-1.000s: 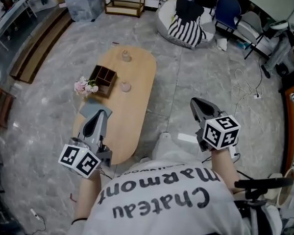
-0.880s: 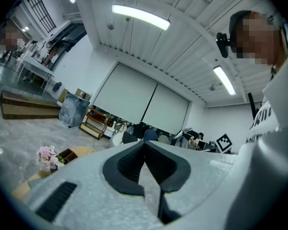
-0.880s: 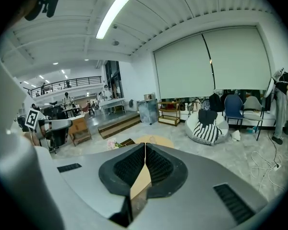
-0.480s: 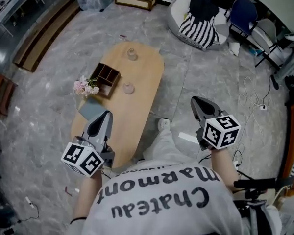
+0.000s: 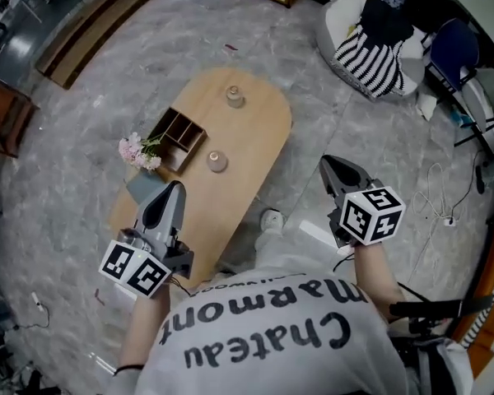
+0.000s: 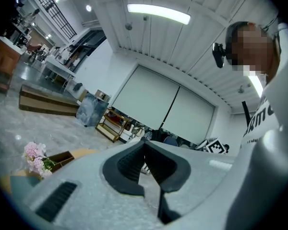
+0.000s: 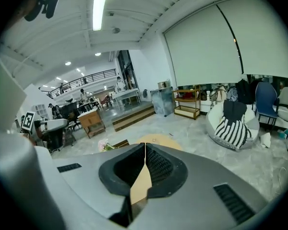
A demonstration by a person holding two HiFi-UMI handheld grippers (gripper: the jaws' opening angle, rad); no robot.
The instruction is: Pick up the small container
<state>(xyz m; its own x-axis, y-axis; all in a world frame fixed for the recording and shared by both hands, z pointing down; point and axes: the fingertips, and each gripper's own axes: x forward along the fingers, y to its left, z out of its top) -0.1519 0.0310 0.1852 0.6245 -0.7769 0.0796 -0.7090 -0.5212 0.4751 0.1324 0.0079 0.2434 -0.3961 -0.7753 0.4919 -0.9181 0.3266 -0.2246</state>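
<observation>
Small container [image 5: 217,162] seemingly stands upright on the table [image 5: 263,134].

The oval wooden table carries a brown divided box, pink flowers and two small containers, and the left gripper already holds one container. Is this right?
Not quite. The left gripper holds nothing: the left gripper view shows its jaws together and empty. Both small round containers stand on the light oval wooden table; the rest is right.

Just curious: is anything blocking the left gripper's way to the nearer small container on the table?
Nothing visible: only bare tabletop lies between the left gripper and the small container; the wooden box sits aside.
</observation>
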